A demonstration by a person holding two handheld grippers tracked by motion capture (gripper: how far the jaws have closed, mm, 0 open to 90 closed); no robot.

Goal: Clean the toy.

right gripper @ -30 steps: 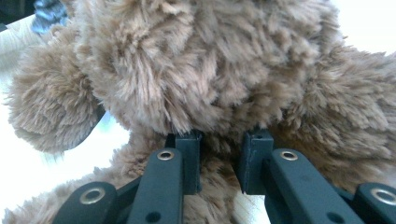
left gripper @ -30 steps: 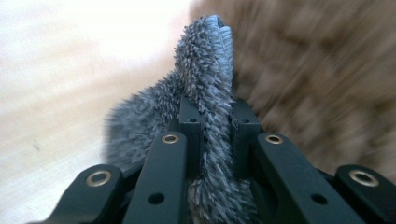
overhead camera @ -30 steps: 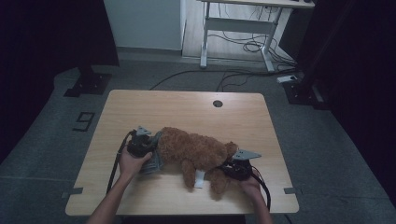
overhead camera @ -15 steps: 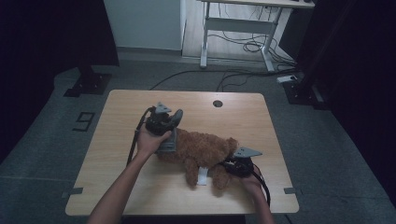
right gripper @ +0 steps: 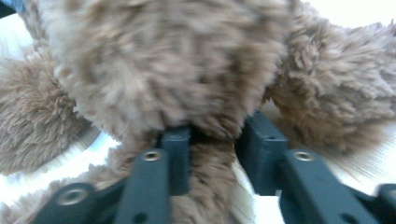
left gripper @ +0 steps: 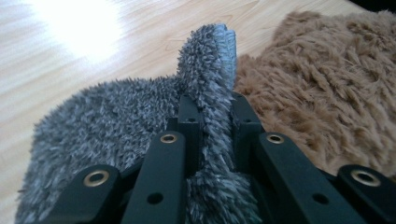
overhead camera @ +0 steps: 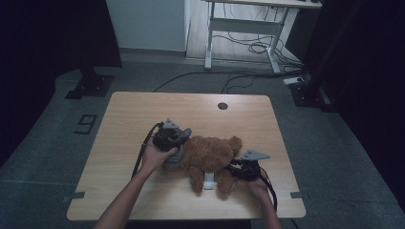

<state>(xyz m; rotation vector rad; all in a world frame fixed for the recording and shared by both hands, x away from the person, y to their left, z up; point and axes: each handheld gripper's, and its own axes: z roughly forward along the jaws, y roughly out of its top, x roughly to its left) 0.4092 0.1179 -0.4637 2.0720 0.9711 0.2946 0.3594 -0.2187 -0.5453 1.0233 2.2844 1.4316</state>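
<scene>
A brown plush bear (overhead camera: 210,152) lies on the wooden table (overhead camera: 143,109), with a white tag (overhead camera: 208,181) between its legs. At its left end lies a grey fuzzy cloth (overhead camera: 173,157). My left gripper (overhead camera: 175,148) is shut on a raised fold of that cloth (left gripper: 107,116), its jaws (left gripper: 215,105) pinching the pile, with the bear's fur (left gripper: 317,79) just to the right. My right gripper (overhead camera: 230,170) is at the bear's lower right. Its jaws (right gripper: 217,133) have just been opening. Brown fur (right gripper: 177,60) still sits between them, with a gap at one jaw.
A round cable hole (overhead camera: 222,105) sits near the table's far edge. Tape marks (overhead camera: 296,194) lie at the near corners. A white desk frame (overhead camera: 239,28) and cables stand on the floor beyond. Dark curtains hang at both sides.
My left gripper has moved right and away from me with the grey cloth, then settled against the bear's left end. The bear has shifted a little. My right hand has stayed in place.
</scene>
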